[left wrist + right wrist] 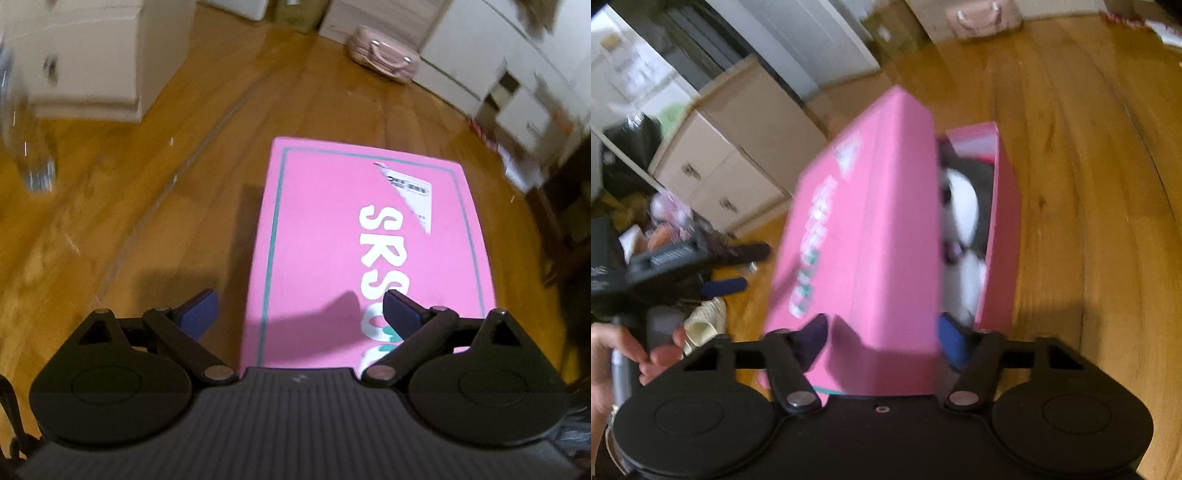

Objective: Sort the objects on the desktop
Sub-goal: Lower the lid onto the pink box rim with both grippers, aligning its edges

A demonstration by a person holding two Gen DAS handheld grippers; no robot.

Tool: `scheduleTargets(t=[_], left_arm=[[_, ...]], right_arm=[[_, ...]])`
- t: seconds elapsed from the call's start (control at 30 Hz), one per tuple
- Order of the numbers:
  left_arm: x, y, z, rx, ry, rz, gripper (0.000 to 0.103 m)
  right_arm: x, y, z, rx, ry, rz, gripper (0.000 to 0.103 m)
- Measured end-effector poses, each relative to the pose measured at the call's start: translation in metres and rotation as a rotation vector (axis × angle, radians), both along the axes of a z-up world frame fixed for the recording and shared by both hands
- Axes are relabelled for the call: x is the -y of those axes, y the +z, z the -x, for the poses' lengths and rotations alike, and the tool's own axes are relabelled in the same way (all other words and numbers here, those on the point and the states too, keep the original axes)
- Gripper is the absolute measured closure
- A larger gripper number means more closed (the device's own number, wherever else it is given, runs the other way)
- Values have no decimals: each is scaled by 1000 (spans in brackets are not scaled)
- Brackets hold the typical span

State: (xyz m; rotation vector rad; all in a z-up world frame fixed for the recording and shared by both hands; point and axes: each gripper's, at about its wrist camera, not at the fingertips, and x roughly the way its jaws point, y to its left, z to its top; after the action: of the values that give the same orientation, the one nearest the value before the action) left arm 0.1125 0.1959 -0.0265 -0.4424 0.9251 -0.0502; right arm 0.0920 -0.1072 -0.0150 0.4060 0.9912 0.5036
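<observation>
On the wood floor, your right gripper (882,338) clamps the pink lid (864,236); left gripper (299,314) hangs wide, empty. Risk: one-sided pinch lets the lid twist free.

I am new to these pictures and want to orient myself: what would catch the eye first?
The bright pink box lid with big white letters fills the middle of the left wrist view, over the wooden floor. In the right wrist view the right claw pinches this lid's near side, tilted above the open pink box with something black and white inside. The left claw hangs open.
</observation>
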Motion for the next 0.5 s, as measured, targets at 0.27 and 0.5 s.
scheduleTargets(t=[0.27, 0.5], left_arm=[[-5, -27, -3, -31, 7, 45, 6], [6, -31, -9, -29, -10, 78, 5]], right_arm=[[3, -5, 1, -1, -9, -32, 34], [6, -11, 7, 54, 20, -36, 22]])
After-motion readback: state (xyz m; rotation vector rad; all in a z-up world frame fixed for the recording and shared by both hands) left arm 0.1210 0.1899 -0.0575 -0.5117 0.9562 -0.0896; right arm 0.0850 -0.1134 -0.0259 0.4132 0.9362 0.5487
